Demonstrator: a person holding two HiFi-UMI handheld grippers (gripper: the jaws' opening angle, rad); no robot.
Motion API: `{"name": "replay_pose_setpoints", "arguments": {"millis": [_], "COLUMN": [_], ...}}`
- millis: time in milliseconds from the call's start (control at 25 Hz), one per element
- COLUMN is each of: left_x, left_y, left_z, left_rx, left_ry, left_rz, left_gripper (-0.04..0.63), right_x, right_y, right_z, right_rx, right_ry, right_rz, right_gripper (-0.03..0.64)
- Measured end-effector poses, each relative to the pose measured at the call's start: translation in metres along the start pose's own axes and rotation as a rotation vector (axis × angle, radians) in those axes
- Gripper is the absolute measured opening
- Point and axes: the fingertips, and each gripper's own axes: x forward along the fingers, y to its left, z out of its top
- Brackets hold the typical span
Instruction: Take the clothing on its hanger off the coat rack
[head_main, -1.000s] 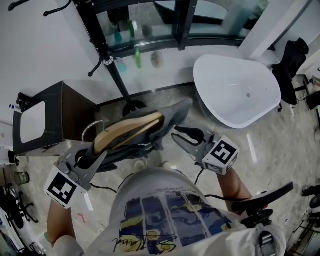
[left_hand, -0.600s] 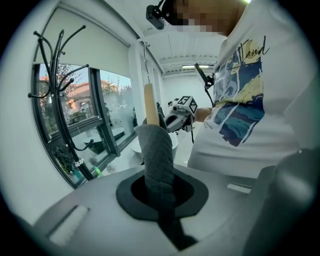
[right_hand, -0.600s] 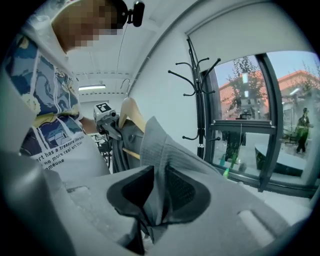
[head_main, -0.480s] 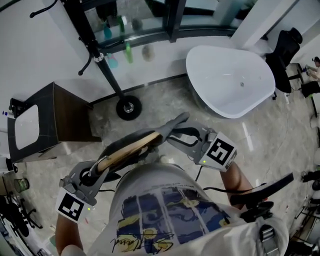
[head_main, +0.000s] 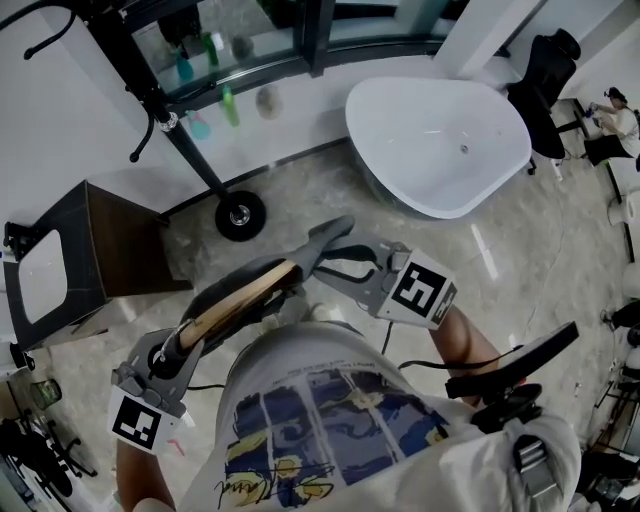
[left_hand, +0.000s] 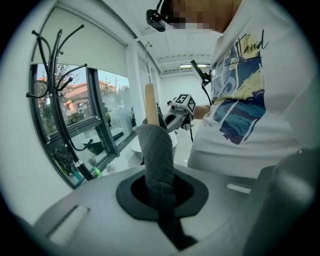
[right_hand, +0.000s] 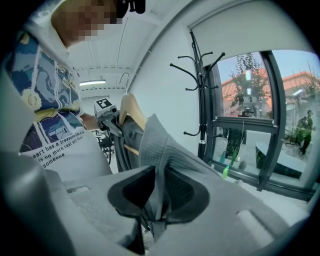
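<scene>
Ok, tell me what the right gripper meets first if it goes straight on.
The garment it grips, draped on the hanger right ahead; beyond that probably the left gripper, though depth is unclear.

Head view: camera on person's head, aimed steeply down over white shirt (head_main: 330, 420); took in left gripper (head_main: 180, 345), right gripper (head_main: 325, 250), marble floor (head_main: 520, 270), foot of coat rack (head_main: 185, 150). Left gripper view: rode on gripper, very near jaws, faced along them toward right gripper and white shirt. Right gripper view: same closeness, faced back toward left gripper. All three shared grey clothing (left_hand: 157, 155), coat rack, window (right_hand: 250, 110).
</scene>
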Motion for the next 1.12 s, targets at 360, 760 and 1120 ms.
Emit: {"name": "replay_pose_setpoints", "arguments": {"millis": [360,760,1120], "left_x": [0.000,0.000,0.001], "left_y": [0.003,0.013,0.018], "left_z": [-0.003,-0.009,-0.011], "left_rx": [-0.009,-0.008,-0.008], "left_ry": [-0.015,-0.015,-0.013], "left_rz": [-0.006,-0.021,-0.033], "left_gripper": [0.002,0.002,0.003], "right_x": [0.004,0.016,0.020], "right_y": [-0.001,-0.005,-0.008], "right_z": [0.001,0.000,0.000], "right_rx": [0.002,0.014,0.016], "right_ry": [0.008,0.016,0.029], "right_rz": [-0.026,-0.039,-0.051], "right_gripper": [0.060,0.052,0.049]}}
